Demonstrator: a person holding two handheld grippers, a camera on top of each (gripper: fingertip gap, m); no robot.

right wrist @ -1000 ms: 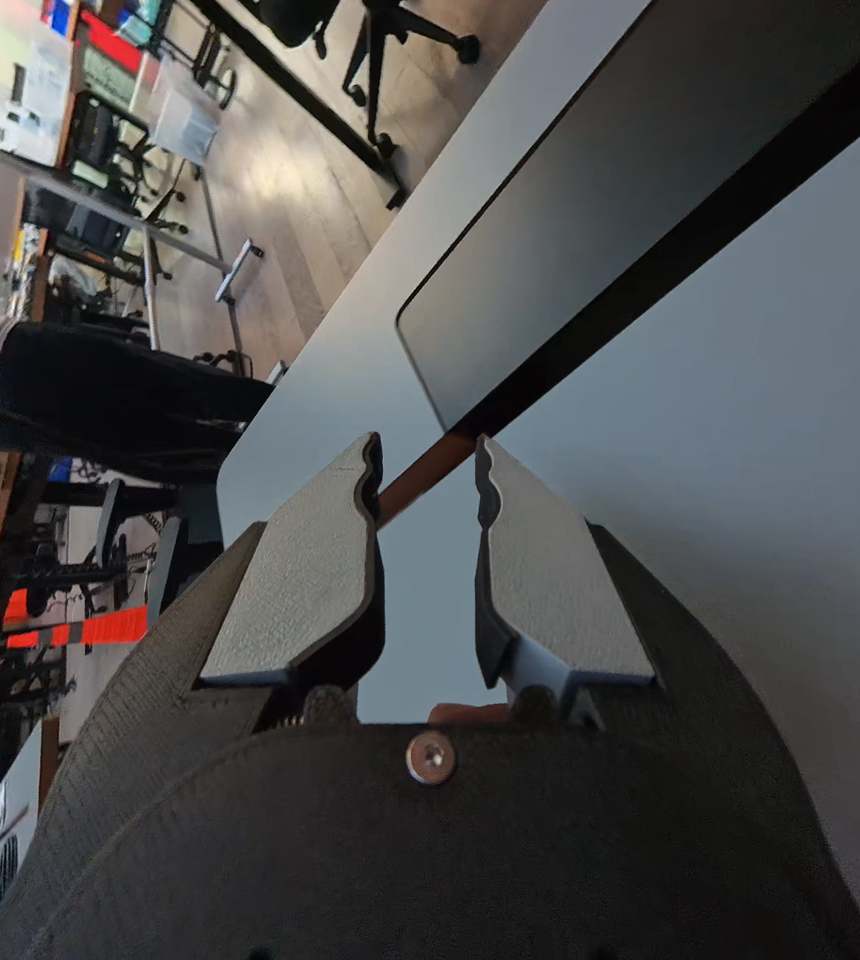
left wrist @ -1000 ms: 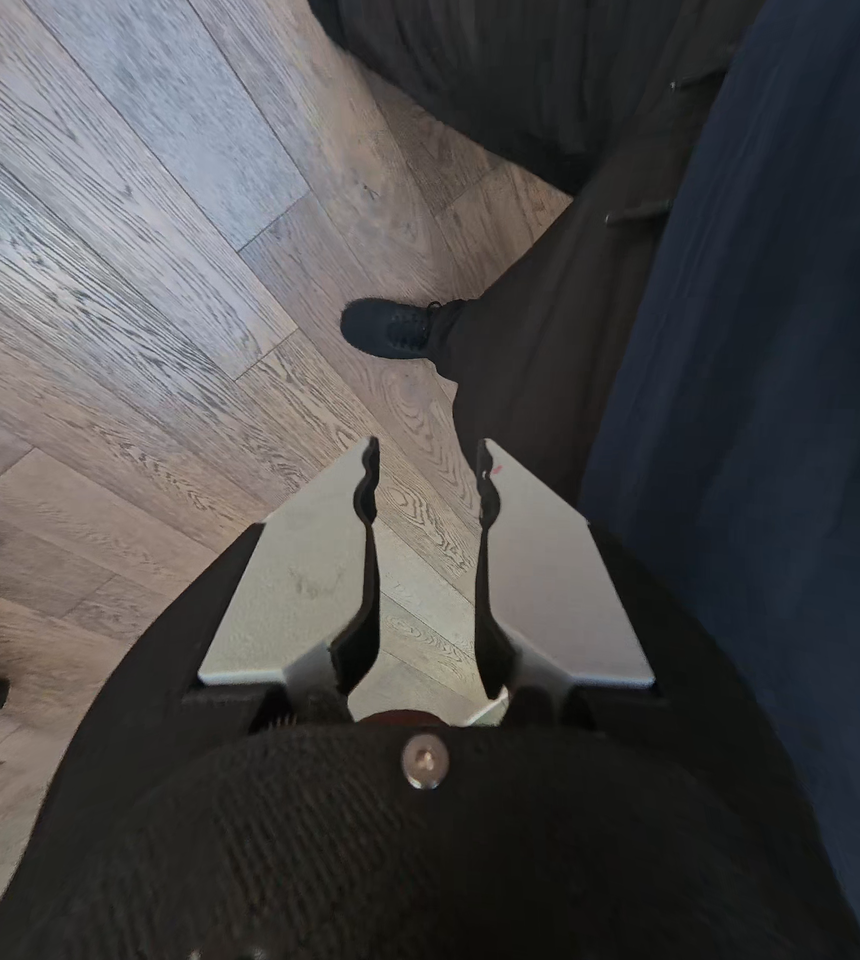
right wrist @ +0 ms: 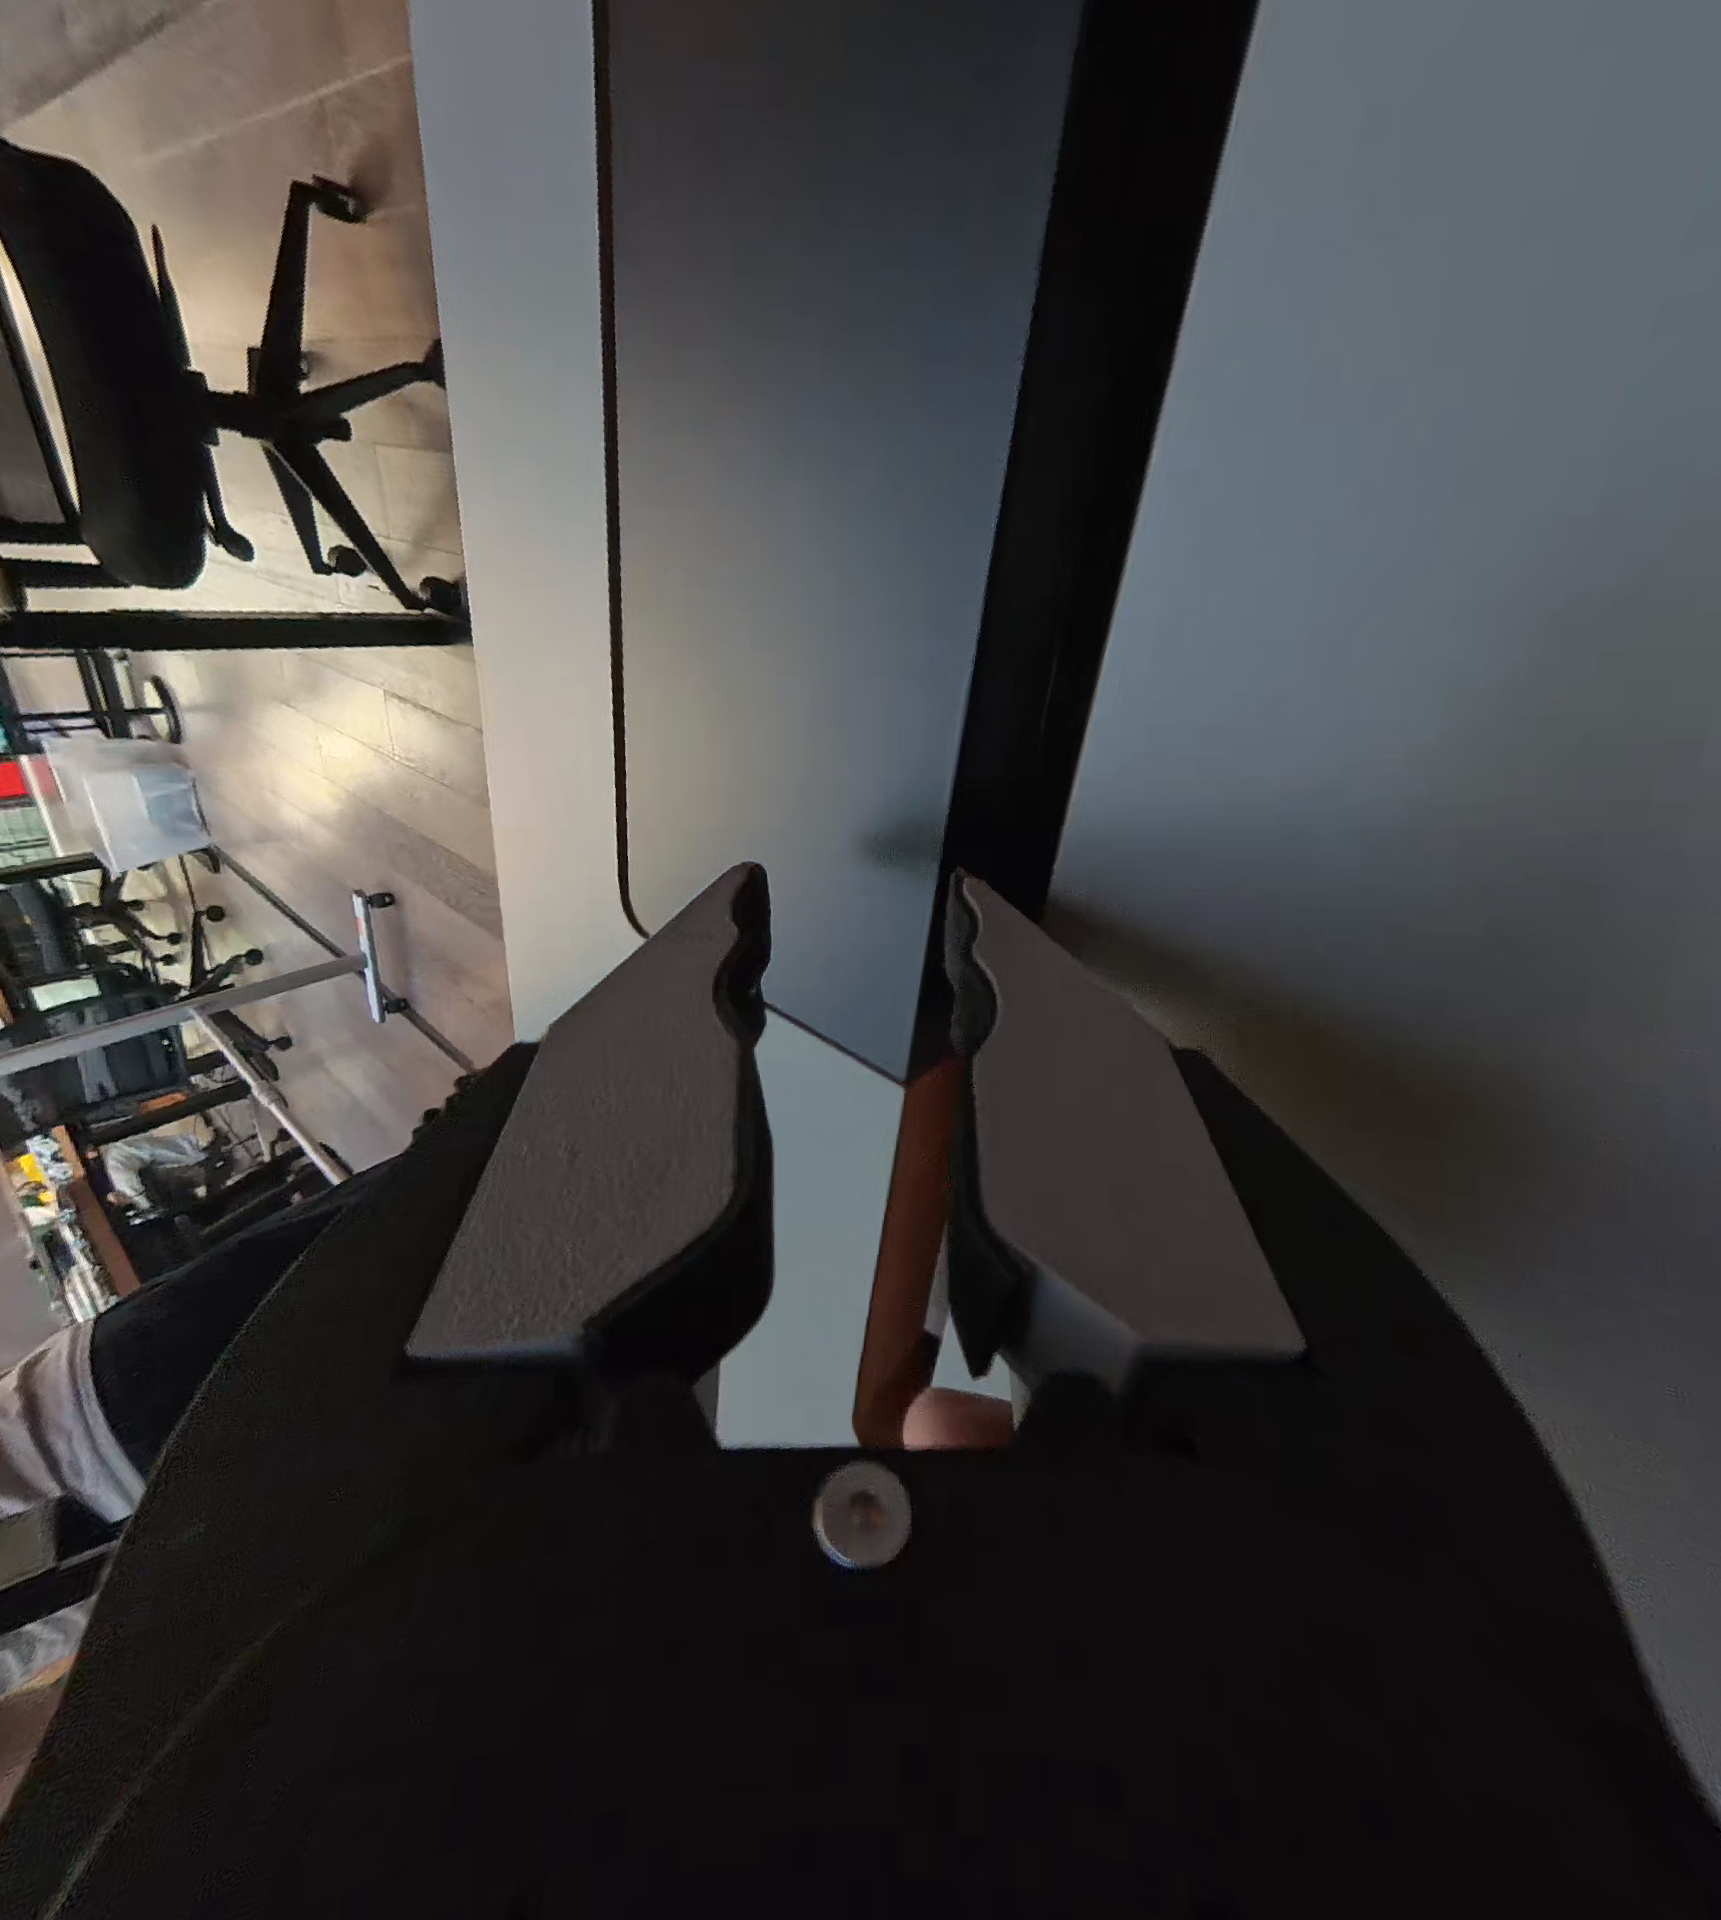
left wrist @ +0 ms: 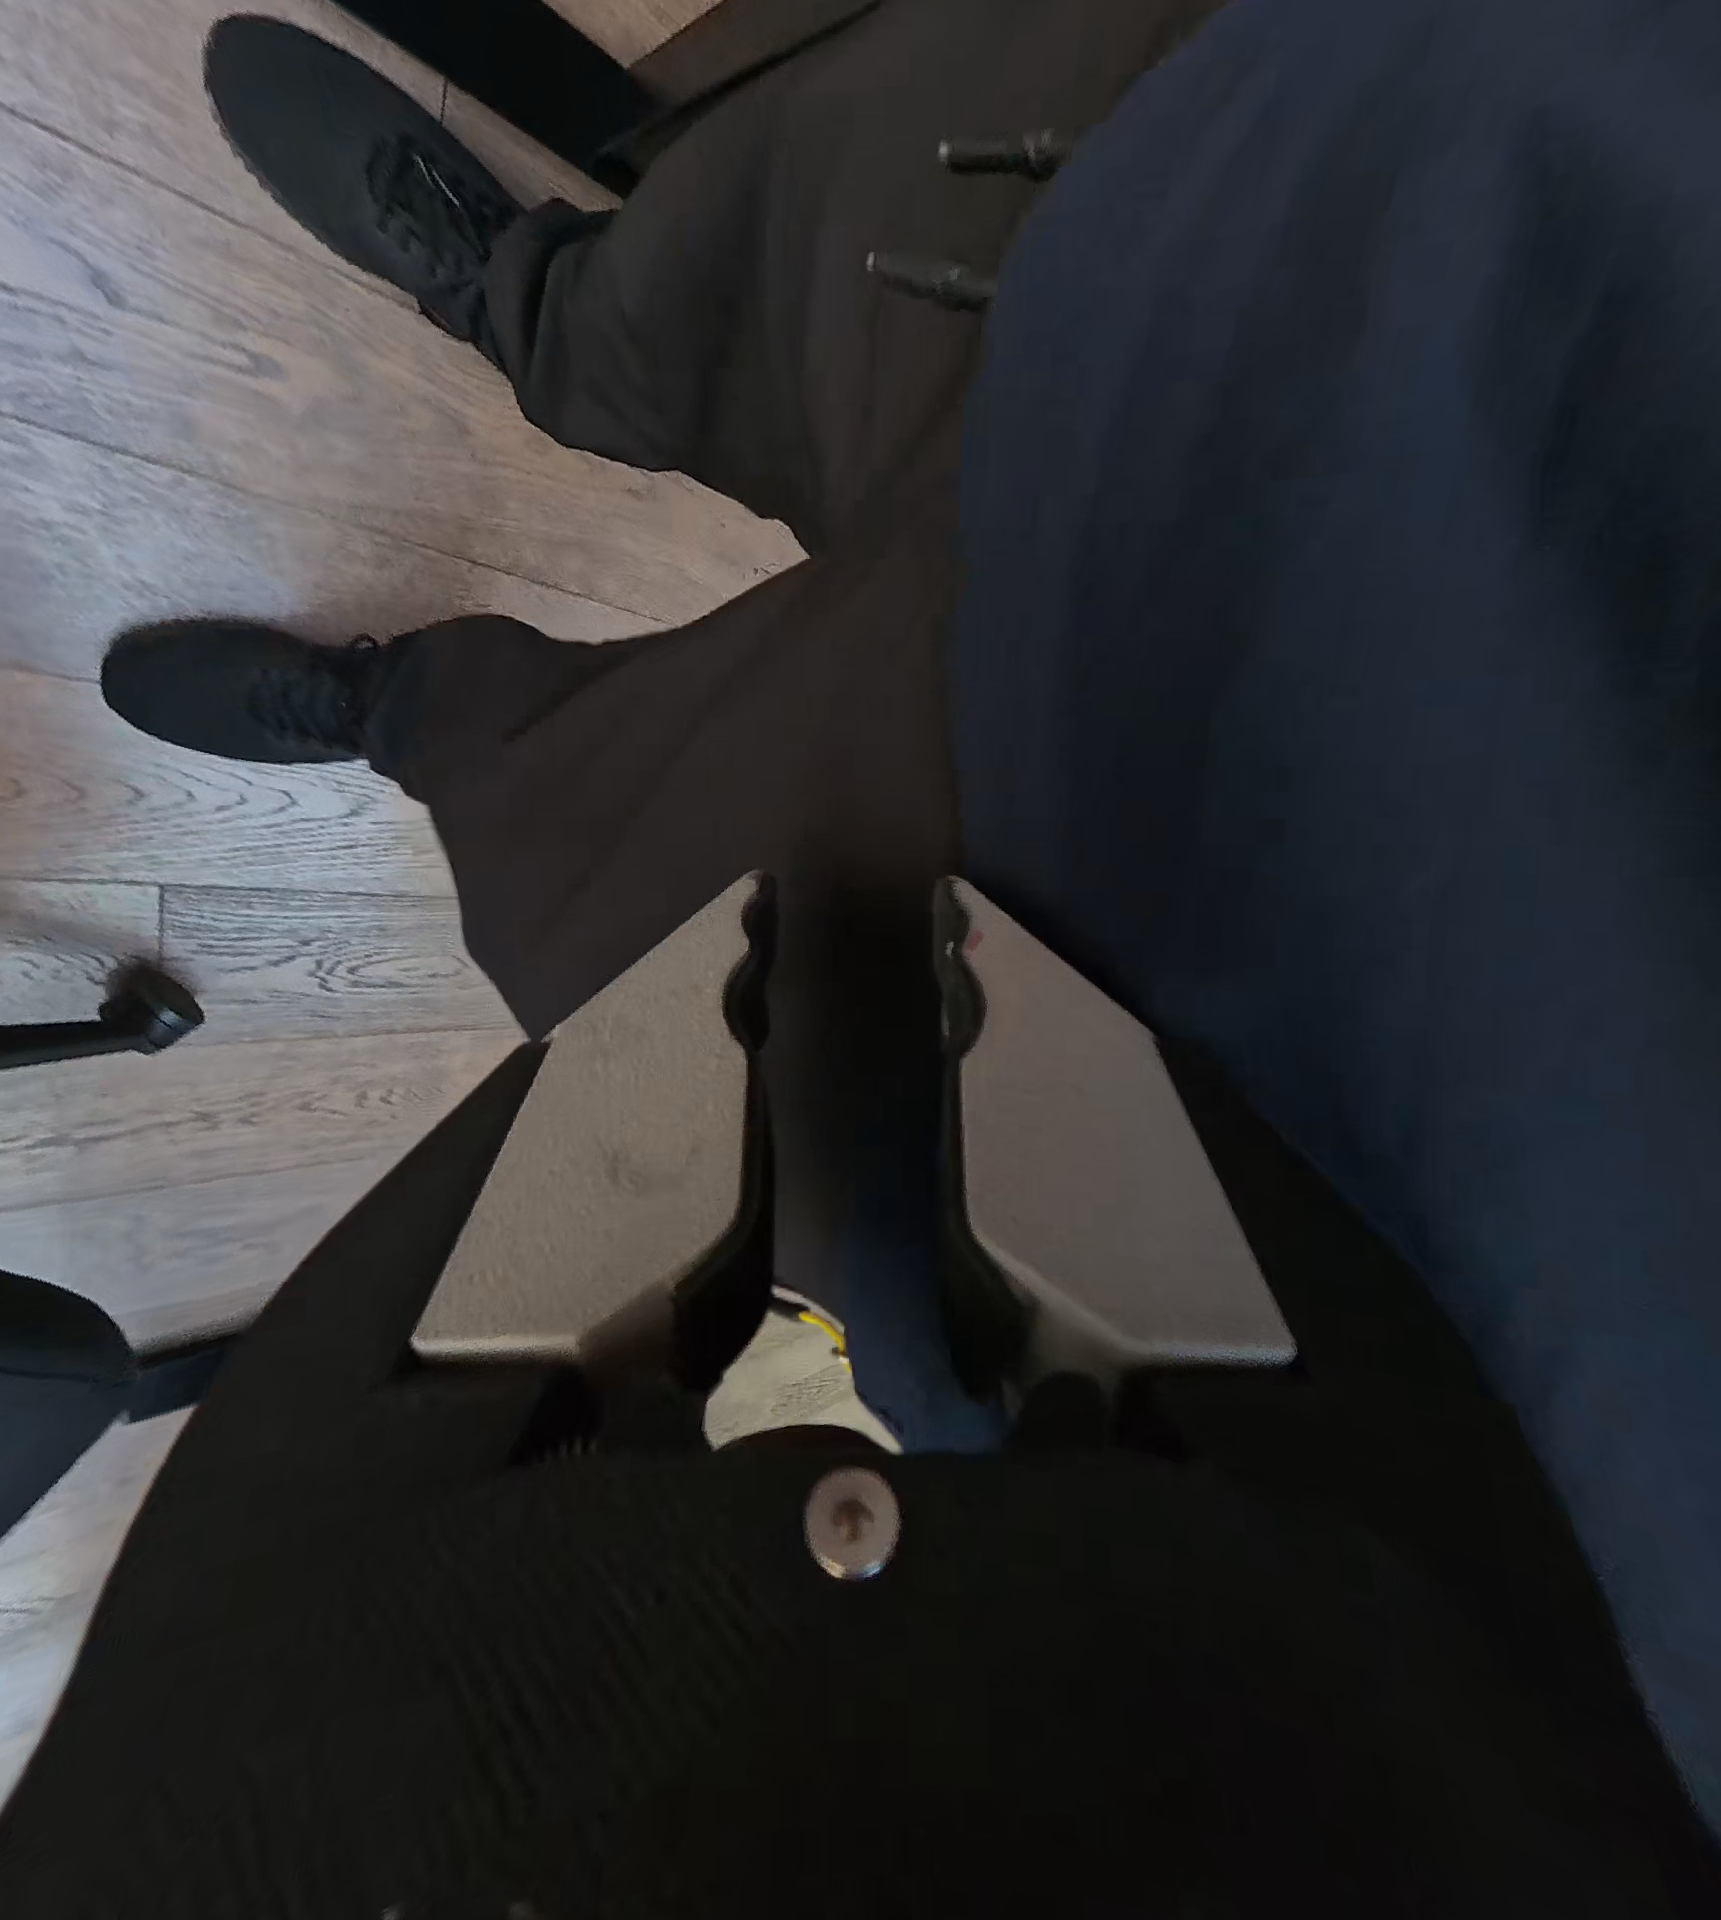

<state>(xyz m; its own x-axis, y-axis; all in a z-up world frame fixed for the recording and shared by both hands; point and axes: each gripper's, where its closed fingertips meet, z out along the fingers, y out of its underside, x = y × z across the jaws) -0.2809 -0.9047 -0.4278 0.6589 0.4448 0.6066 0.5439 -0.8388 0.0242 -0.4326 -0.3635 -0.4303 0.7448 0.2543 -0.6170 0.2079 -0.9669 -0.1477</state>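
Black textured tool (left wrist: 851,935) bodies, grey fingers (right wrist: 627,1122), silver screw (left wrist: 851,1522); dark trousers (left wrist: 690,748), black shoes (left wrist: 232,691).

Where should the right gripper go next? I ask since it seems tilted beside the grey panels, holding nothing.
Probably ease the right gripper back a little: its open, bare jaws sit close to the dark gap between the grey panels.

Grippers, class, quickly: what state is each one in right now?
Left gripper: open, holding nothing, above dark trousers.
Right gripper: open, holding nothing, near a grey panel.
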